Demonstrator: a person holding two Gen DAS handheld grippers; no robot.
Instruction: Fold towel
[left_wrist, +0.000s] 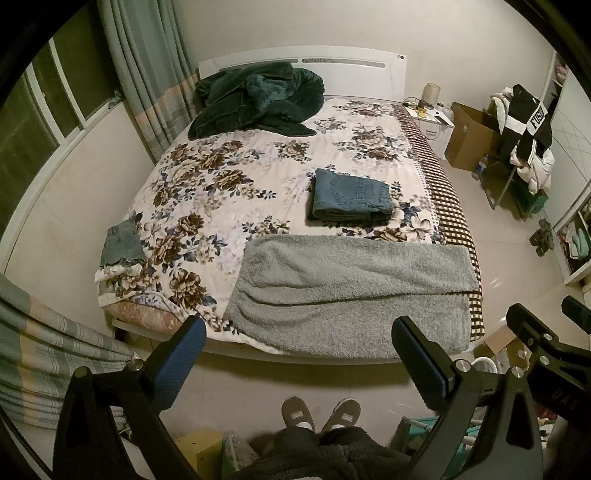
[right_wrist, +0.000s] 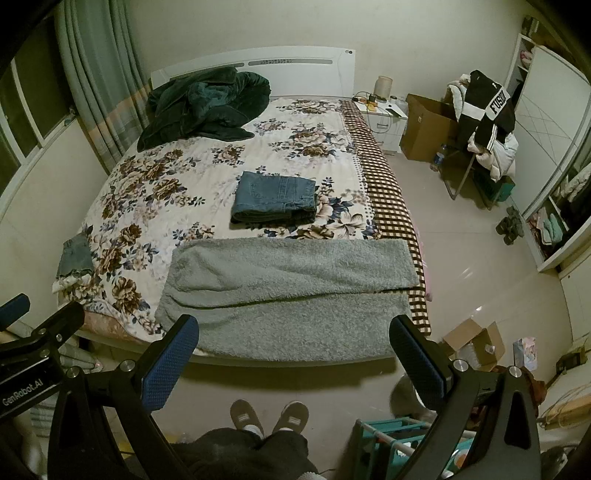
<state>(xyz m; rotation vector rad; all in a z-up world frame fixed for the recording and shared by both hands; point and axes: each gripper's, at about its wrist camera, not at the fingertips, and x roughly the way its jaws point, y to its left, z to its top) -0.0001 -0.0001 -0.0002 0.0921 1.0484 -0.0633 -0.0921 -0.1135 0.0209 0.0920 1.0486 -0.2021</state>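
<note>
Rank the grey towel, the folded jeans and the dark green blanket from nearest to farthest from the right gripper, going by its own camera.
1. Grey towel, at the bed's near edge, just ahead of the right gripper.
2. Folded jeans, mid-bed.
3. Dark green blanket, by the headboard.

Left gripper (left_wrist: 299, 334): black frame, blue dimpled pads (left_wrist: 176, 363) being shown, silver bolts at the joints. Right gripper (right_wrist: 295, 332): same black build, blue textured pads (right_wrist: 170, 363); white "GenRobot.AI" lettering being displayed on the neighbouring unit. Grey slippers (right_wrist: 269, 415) and dark fleecy trousers (right_wrist: 243, 458) being worn.
</note>
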